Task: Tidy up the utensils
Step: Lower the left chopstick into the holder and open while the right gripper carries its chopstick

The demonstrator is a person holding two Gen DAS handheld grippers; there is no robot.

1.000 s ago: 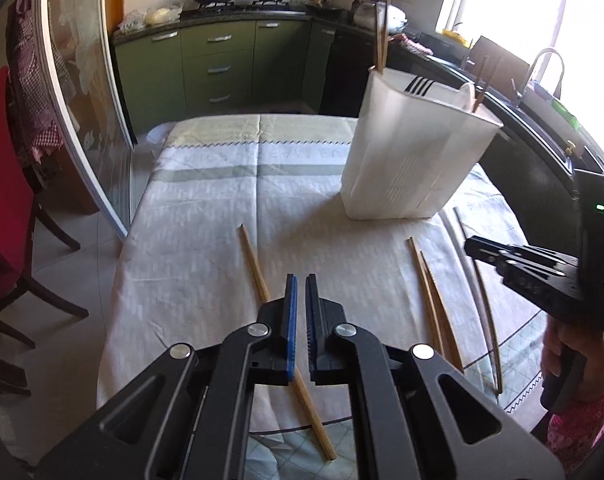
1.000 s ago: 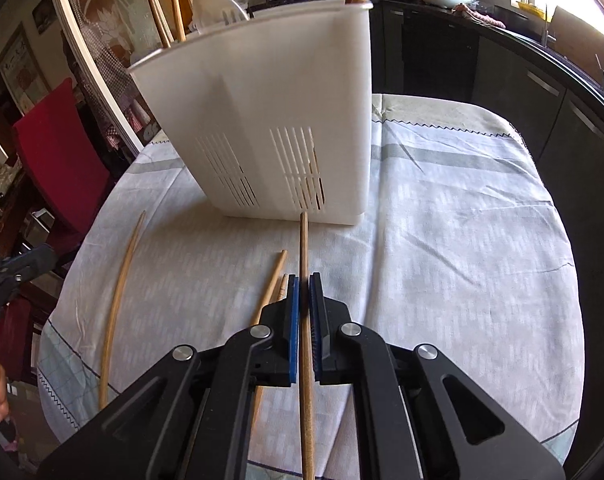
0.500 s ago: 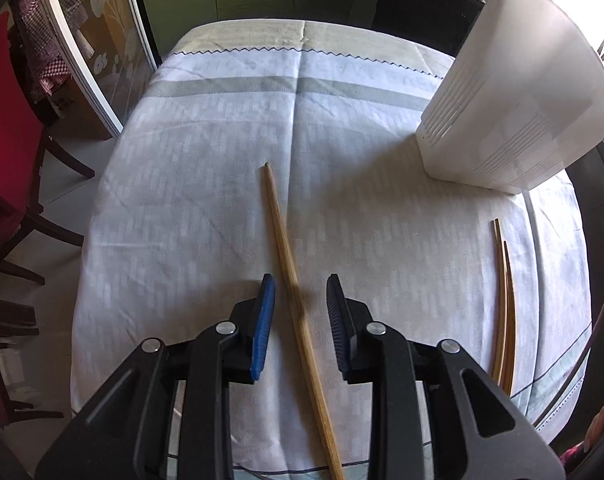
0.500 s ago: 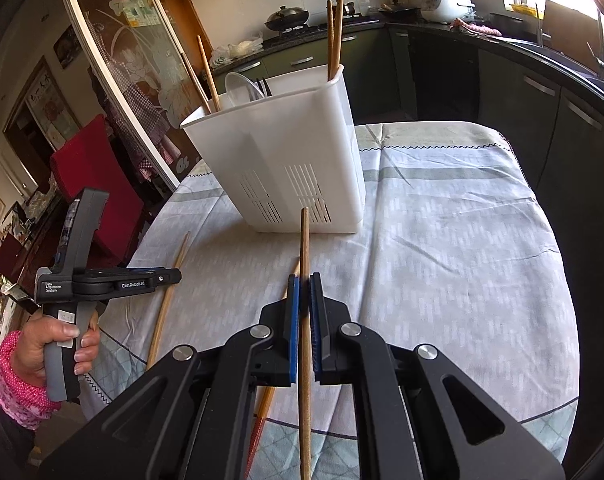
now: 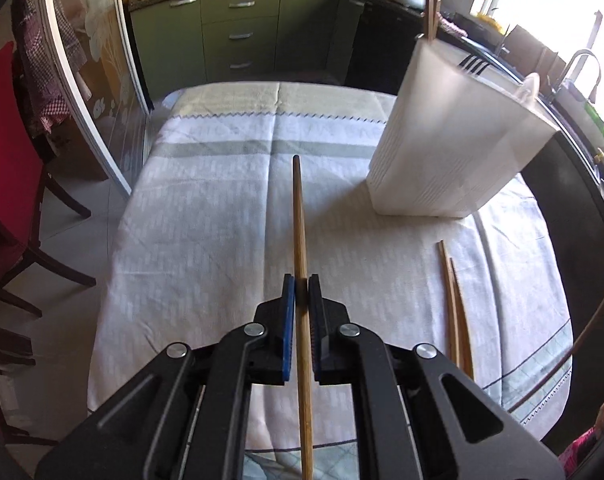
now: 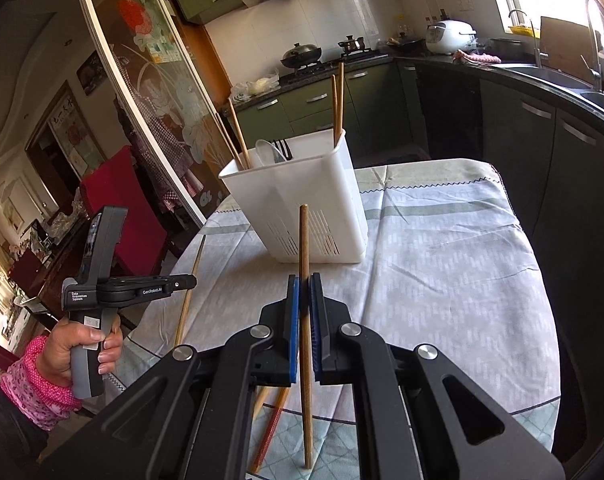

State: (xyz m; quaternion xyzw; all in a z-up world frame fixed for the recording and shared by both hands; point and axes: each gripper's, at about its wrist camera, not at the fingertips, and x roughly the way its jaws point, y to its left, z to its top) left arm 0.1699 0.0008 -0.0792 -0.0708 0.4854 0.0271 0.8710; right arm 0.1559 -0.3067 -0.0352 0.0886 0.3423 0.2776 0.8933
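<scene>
My left gripper (image 5: 301, 292) is shut on a wooden chopstick (image 5: 298, 216), which runs straight ahead between the blue pads over the tablecloth. In the right wrist view the left gripper (image 6: 189, 281) hangs at the left in a hand with a pink sleeve, its chopstick (image 6: 197, 256) slanting. My right gripper (image 6: 302, 292) is shut on a second chopstick (image 6: 304, 240), held above the table and pointing at the white utensil holder (image 6: 302, 200). The holder (image 5: 454, 148) has several chopsticks, a black fork and a white spoon in it. Two loose chopsticks (image 5: 456, 312) lie on the cloth, and in the right wrist view these loose chopsticks (image 6: 269, 412) show below the right gripper.
The table (image 5: 205, 208) has a pale patterned cloth and rounded edges. A red chair (image 5: 5, 168) and a glass sliding door (image 5: 93, 92) stand to the left. Green cabinets (image 5: 241, 36) and a dark counter with a sink (image 6: 562, 76) line the back and right.
The left gripper opened around the chopstick lying on the table, then shut on it. The right gripper rose and drew back from the holder with its chopstick.
</scene>
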